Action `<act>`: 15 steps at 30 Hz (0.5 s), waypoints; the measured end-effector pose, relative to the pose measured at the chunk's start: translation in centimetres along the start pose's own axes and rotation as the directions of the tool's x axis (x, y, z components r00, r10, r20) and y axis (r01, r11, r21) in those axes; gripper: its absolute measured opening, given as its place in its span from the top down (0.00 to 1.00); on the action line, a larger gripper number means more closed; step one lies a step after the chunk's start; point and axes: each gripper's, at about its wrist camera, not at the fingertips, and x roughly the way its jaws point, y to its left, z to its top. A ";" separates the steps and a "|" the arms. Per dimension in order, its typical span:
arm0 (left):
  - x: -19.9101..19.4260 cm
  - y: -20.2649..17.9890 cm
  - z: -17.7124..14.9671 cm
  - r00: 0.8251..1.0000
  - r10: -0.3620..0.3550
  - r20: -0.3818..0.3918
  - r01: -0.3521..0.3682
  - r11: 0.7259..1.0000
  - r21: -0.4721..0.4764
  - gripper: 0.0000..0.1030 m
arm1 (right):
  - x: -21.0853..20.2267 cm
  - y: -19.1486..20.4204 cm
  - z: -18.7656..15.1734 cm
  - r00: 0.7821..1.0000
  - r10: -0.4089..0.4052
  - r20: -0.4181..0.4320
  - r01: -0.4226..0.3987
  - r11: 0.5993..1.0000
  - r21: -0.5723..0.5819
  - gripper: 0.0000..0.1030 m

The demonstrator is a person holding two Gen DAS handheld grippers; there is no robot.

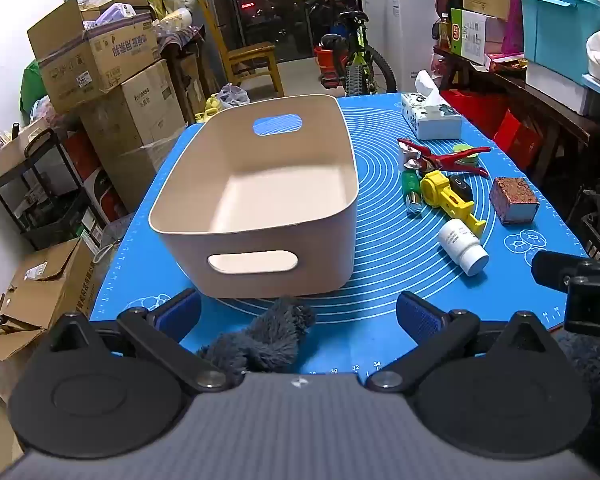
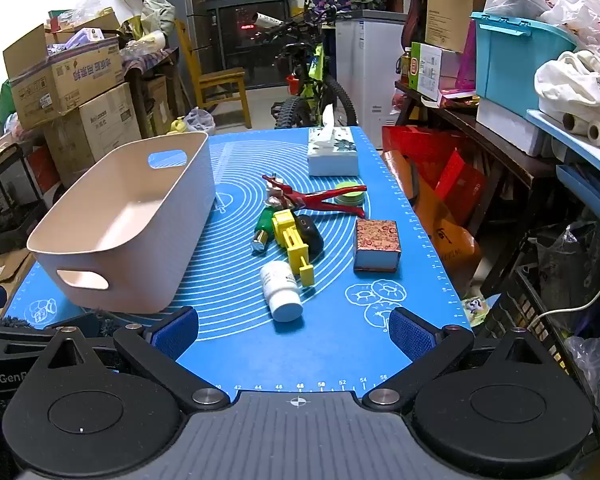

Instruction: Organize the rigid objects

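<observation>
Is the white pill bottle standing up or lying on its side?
Lying on its side. The white pill bottle rests lengthwise on the blue mat, cap end toward the camera, just beside the yellow tool.

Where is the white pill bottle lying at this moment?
In the right wrist view the white pill bottle lies on its side on the blue mat, right of the beige bin, touching the yellow toy, its cap toward the camera.
</observation>
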 end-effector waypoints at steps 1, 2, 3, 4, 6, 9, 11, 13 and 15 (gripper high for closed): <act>0.0 0.0 0.0 1.000 0.000 0.000 0.000 1.000 0.000 0.00 | 0.0 0.0 0.0 1.000 0.000 -0.001 0.000 1.000 0.000 0.02; 0.0 0.0 0.0 1.000 0.001 0.000 -0.001 1.000 0.001 0.00 | 0.0 0.0 0.0 1.000 0.000 -0.001 0.000 1.000 0.000 0.02; 0.0 0.0 0.0 1.000 0.001 0.000 -0.001 1.000 0.001 0.00 | 0.0 0.0 0.0 1.000 0.000 -0.001 0.000 1.000 0.000 0.02; 0.0 0.0 0.0 1.000 0.001 0.000 -0.001 1.000 0.001 0.00 | 0.0 0.0 0.0 1.000 0.000 -0.001 0.000 1.000 0.000 0.02; 0.0 0.0 0.0 1.000 0.001 0.001 -0.001 1.000 0.002 0.00 | 0.0 0.0 0.0 1.000 0.000 -0.001 0.000 1.000 0.001 0.02; 0.0 0.0 0.0 1.000 0.000 -0.001 0.000 1.000 0.000 0.00 | 0.0 0.0 0.0 1.000 -0.001 -0.002 0.001 1.000 0.000 0.02; 0.0 0.0 0.0 1.000 0.000 -0.001 0.000 1.000 0.000 0.00 | 0.0 0.0 0.0 1.000 -0.001 -0.002 0.001 1.000 0.000 0.02; 0.0 0.0 0.0 1.000 0.000 -0.002 0.000 1.000 0.000 0.00 | 0.0 0.1 0.0 1.000 0.000 -0.002 0.000 1.000 -0.001 0.02; 0.0 0.0 0.0 1.000 0.000 -0.001 0.000 1.000 0.000 0.00 | 0.1 0.1 0.0 1.000 0.000 -0.002 0.000 1.000 -0.001 0.02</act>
